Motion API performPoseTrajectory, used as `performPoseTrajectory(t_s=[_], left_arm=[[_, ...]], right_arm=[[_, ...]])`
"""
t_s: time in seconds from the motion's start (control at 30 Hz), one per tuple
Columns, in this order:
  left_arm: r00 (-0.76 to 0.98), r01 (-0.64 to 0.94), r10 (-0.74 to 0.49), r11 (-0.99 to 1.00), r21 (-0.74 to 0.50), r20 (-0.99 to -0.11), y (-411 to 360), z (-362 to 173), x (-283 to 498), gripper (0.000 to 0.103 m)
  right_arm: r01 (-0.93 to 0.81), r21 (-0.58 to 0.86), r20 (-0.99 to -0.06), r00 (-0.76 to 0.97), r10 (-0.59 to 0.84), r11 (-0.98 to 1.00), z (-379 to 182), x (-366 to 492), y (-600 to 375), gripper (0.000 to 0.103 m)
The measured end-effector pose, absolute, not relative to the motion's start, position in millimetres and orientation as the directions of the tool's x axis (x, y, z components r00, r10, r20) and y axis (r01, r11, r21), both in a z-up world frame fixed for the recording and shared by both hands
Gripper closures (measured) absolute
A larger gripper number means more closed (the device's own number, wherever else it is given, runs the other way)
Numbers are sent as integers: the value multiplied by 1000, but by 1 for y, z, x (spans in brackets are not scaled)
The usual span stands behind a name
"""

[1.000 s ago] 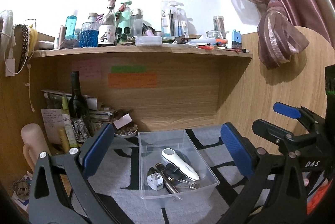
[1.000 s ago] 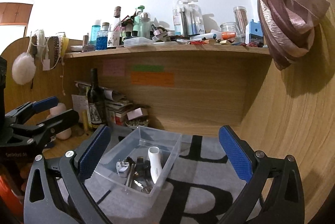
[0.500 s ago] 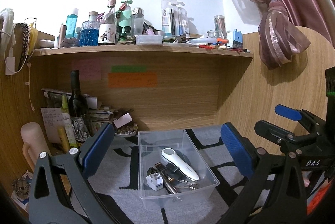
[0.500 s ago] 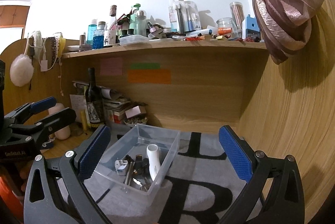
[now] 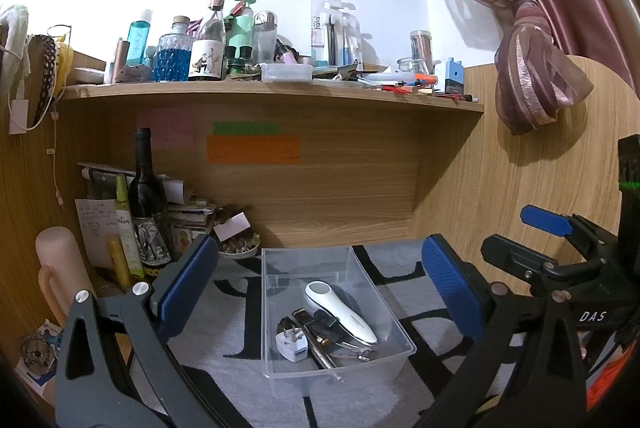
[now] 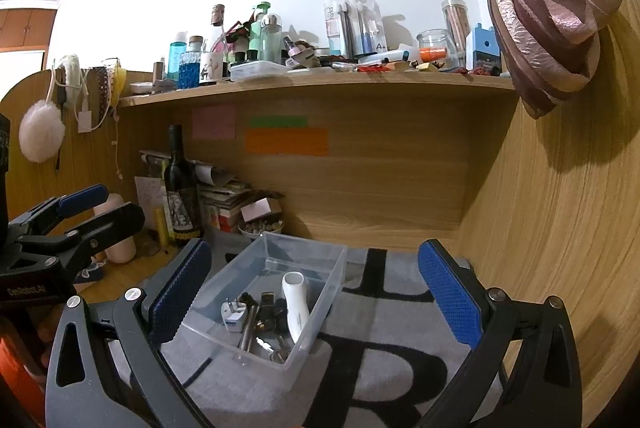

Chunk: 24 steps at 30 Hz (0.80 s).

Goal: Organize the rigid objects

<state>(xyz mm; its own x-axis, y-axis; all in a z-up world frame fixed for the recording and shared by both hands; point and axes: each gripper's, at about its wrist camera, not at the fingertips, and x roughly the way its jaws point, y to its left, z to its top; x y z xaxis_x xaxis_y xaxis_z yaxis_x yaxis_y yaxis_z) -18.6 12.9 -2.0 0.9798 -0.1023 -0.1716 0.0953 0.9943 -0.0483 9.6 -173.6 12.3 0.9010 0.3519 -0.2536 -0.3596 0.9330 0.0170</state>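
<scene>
A clear plastic bin (image 5: 280, 260) stands on a grey mat with black letters; it also shows in the right wrist view (image 6: 332, 268). In it lie a white handheld device (image 5: 340, 310), a white plug adapter (image 5: 291, 346) and several small dark and metal items (image 5: 324, 336). My left gripper (image 5: 318, 280) is open and empty, raised above and in front of the bin. My right gripper (image 6: 312, 288) is open and empty, to the right of the bin. The right gripper shows in the left wrist view (image 5: 536, 240), and the left one in the right wrist view (image 6: 92, 212).
A dark wine bottle (image 5: 146, 204), tubes, papers and a small bowl (image 5: 236, 248) crowd the back left corner. A cluttered shelf (image 5: 280, 88) runs overhead. A wooden side wall (image 6: 560, 228) and a tied curtain (image 5: 532, 84) stand on the right.
Both views have shifted only slightly; the right gripper has drifted a little back and up. The bin and its contents have not moved.
</scene>
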Motion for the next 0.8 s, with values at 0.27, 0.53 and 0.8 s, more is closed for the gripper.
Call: performPoseTrajectory(t_s=[0.27, 0.53, 0.8], left_arm=[[977, 96, -105, 994, -61, -184, 13, -5, -17, 0], [977, 96, -106, 993, -63, -187, 13, -5, -16, 0], [976, 97, -107, 993, -60, -190, 12, -6, -15, 0]], right_arm=[[-359, 19, -255, 901, 351, 933, 12, 10, -174, 0], [-355, 18, -255, 902, 348, 935, 12, 10, -173, 0], [-363, 8, -256, 900, 353, 932, 11, 10, -171, 0]])
